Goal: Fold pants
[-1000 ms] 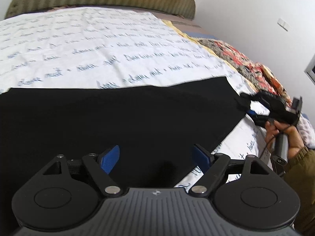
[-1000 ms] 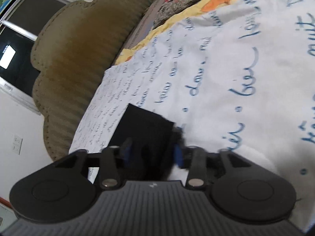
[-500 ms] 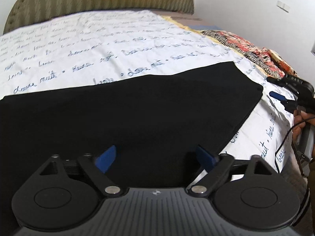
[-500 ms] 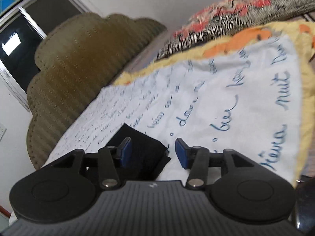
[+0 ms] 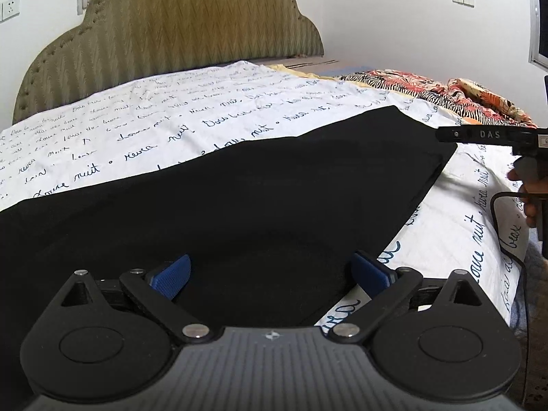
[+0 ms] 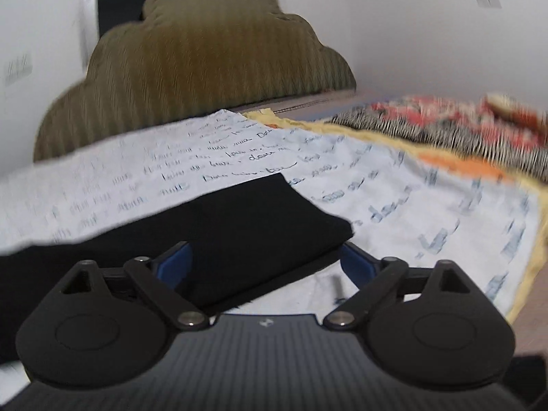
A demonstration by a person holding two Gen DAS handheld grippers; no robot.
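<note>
Both are letting go: the right hand-held gripper (image 6: 265, 263) is springing open off the black pants (image 5: 239, 205) — the left hand-held gripper (image 5: 270, 274) is widening too, gripping nothing, so this fold is lying laid.

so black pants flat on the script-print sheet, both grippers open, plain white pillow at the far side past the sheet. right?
One thing is off: no plain white pillow. Beyond the script-print sheet lies a red, orange and zebra-patterned blanket, clearest in the left wrist view. The black pants do lie flat, with left gripper and right gripper opening.

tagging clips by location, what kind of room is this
Most likely a bedroom. A padded olive headboard stands against the wall, a white sheet printed with script covers the bed, and the black pants lie spread on it beside a crumpled patterned blanket.
</note>
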